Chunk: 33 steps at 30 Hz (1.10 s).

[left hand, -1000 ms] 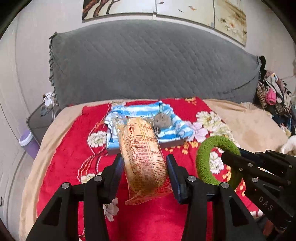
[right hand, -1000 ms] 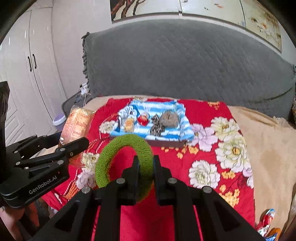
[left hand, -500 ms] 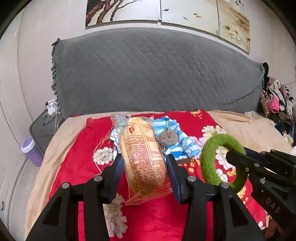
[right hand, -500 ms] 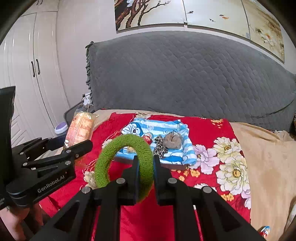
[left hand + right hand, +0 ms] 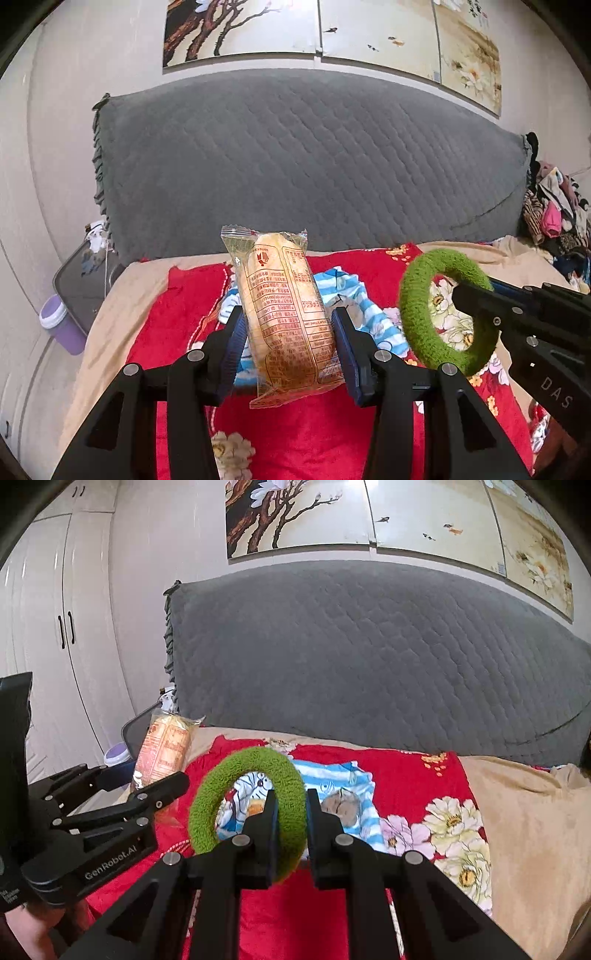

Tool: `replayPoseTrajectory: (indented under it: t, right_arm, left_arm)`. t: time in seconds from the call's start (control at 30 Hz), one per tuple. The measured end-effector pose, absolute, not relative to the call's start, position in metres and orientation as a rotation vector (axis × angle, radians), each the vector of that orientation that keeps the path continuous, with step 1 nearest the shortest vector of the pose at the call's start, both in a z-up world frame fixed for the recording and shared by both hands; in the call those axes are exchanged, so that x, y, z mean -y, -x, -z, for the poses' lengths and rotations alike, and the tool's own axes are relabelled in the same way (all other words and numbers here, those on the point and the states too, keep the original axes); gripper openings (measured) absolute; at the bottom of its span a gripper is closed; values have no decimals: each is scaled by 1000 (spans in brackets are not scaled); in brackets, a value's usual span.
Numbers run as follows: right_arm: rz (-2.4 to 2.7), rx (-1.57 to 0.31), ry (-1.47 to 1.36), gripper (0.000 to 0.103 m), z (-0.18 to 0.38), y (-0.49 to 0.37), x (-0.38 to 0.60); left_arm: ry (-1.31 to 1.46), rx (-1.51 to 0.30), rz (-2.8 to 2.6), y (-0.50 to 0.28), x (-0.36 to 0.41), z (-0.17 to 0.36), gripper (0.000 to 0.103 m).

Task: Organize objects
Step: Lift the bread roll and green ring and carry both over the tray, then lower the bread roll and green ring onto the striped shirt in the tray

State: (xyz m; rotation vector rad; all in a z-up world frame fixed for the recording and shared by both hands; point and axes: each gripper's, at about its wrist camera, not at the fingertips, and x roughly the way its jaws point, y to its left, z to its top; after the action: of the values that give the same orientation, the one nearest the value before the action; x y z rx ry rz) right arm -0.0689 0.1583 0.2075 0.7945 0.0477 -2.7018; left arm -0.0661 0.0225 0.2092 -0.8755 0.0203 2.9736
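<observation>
Now the left tool (image 5: 290, 347) clamps a wrapped bread packet (image 5: 286, 314) between its blue pads, holding it up above the red floral blanket (image 5: 306, 435) on the bed. Beside it, the right tool (image 5: 290, 827) is pinched nearly closed on a fuzzy green ring (image 5: 251, 805), which stands upright in the air. Beyond both, a blue striped cloth (image 5: 332, 775) lies on the blanket with a grey-brown lump (image 5: 341, 805) on it, below the grey quilted headboard (image 5: 295, 162).

The bread packet (image 5: 288, 317) and green ring (image 5: 251, 805) hide most of the striped cloth's (image 5: 332, 775) small, indistinct items.
</observation>
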Motion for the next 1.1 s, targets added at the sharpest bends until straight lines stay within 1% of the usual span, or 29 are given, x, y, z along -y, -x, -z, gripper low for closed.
replayPoseTrajectory:
  t: [0.33,0.57,0.73,0.87,1.1]
  right_arm:
    - [2694,-38,-784,14,-203,112,-154]
    - [2691,-35,-800,14,-193,156,-149]
    - [2697,-40,-844,14,-171,196,-150]
    - [2694,-31,-900,14,-145,230,-152]
    - [2673,-29,-1013,14,-82,271,-150]
  left_arm:
    - [878,5,-2987,121,-15,-214,48]
    - [905,19,-2990,173,-10,-201,48]
    - [935,49,-2991,210,-7,-178,48]
    - [992,56,-2977,242,-3,-146,48]
    - [1100,42,-2958,289,1,-80,48]
